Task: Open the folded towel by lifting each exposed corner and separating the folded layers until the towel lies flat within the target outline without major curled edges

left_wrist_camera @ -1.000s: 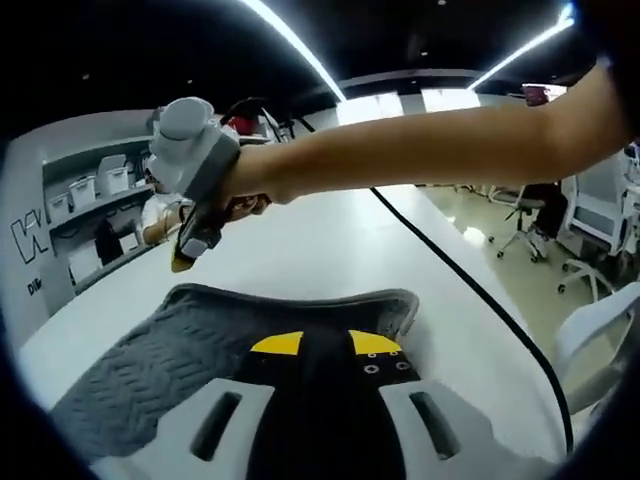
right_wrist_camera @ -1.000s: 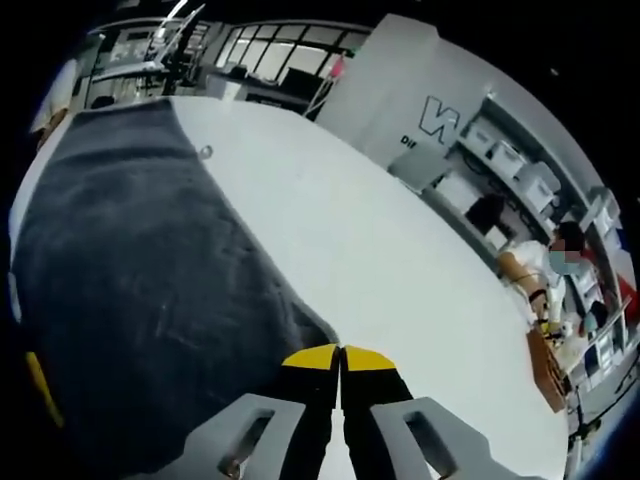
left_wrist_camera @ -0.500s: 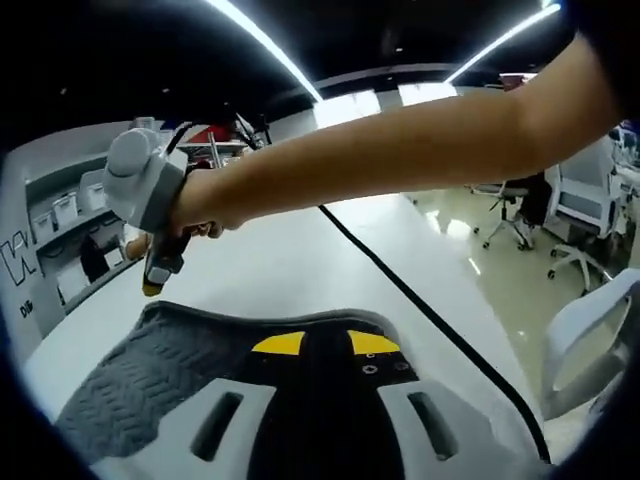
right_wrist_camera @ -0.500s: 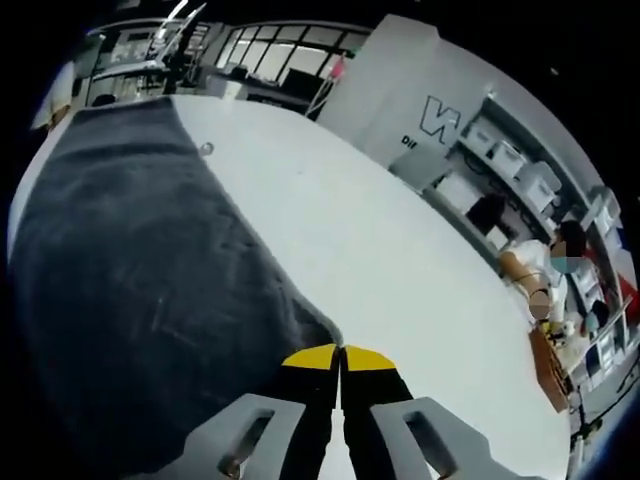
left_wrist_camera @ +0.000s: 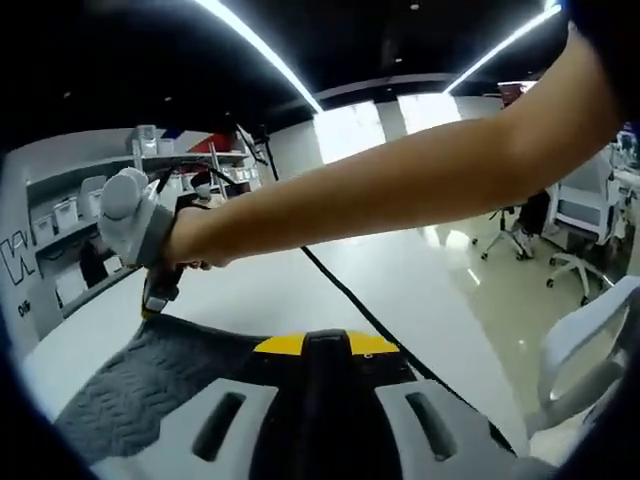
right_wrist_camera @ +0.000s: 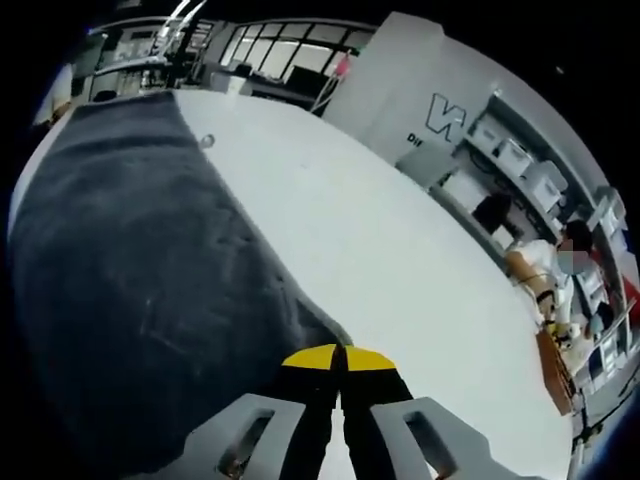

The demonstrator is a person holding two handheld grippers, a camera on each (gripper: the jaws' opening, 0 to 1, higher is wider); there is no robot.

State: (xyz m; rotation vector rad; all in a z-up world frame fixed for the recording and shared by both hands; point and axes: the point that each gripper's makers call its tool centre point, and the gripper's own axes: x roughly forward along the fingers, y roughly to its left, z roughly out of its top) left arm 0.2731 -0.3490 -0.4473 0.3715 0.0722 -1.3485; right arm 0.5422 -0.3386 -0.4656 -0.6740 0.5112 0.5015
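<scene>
A dark grey towel (left_wrist_camera: pixel 130 390) with a woven pattern lies on the white table (left_wrist_camera: pixel 290 285). My left gripper (left_wrist_camera: pixel 327 345) is shut on a bunched dark edge of it, which rises between the yellow tips. In the left gripper view, a hand holds my right gripper (left_wrist_camera: pixel 152 305) at the towel's far left corner, with the forearm crossing the picture. In the right gripper view, the towel (right_wrist_camera: pixel 130 280) spreads away to the left, and its near corner runs into my right gripper (right_wrist_camera: pixel 340 358). The yellow tips there are pressed together on that corner.
A black cable (left_wrist_camera: pixel 350 300) trails across the table toward me. Office chairs (left_wrist_camera: pixel 565 255) stand on the floor to the right. Shelves with bins (right_wrist_camera: pixel 520 165) and a seated person (right_wrist_camera: pixel 545 270) lie beyond the table (right_wrist_camera: pixel 400 250). A small round mark (right_wrist_camera: pixel 207 141) sits beside the towel.
In the left gripper view the right gripper and arm have shifted left and down to the towel's corner, and the towel's far edge has drawn in to my jaws. The right gripper view barely changed.
</scene>
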